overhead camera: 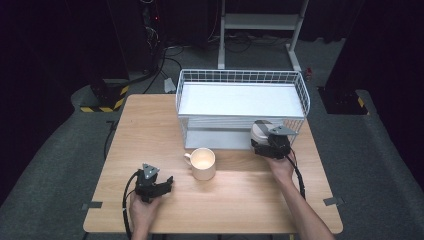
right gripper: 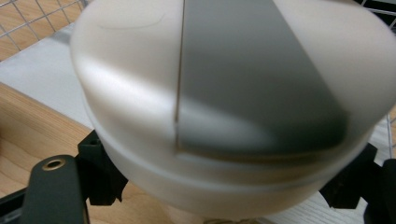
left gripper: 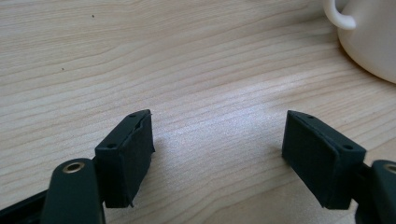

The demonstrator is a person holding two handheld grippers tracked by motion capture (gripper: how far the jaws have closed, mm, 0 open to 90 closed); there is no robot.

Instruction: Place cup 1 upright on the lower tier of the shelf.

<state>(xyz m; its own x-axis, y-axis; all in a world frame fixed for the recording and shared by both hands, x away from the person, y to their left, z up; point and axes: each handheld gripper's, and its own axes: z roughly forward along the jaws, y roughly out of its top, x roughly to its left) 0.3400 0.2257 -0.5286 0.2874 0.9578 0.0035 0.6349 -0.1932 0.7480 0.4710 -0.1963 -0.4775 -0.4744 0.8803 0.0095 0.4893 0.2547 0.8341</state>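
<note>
Worktop [overhead camera: 150,125]: pale wood, rectangular, set on a grey floor.

Wire basket [overhead camera: 302,95]: white, two-tiered, at the far middle to far right of the worktop; a white board lines its upper tier and another lies on the lower level.

Mug [overhead camera: 203,163]: cream, upright, open mouth up, at the middle of the worktop just near the basket's near left corner; handle turned to the left. In the left gripper view its handle and lower wall [left gripper: 373,42] sit at the upper right corner, apart from the jaws.

Bowl-shaped vessel [right gripper: 224,107]: white with a broad grey band across it, rounded, held clear of the worktop at the basket's near right corner. In the high view it [overhead camera: 261,131] sits against the lower tier's front wires; whether it touches them cannot be told.

Right tool [overhead camera: 270,142]: jaws closed against the two opposite sides of the white and grey vessel, gripping it near its lower rim.

Left tool [overhead camera: 167,184]: at the near left of the worktop, low over the bare wood, jaws spread wide with nothing between them; near left of the mug.
</note>
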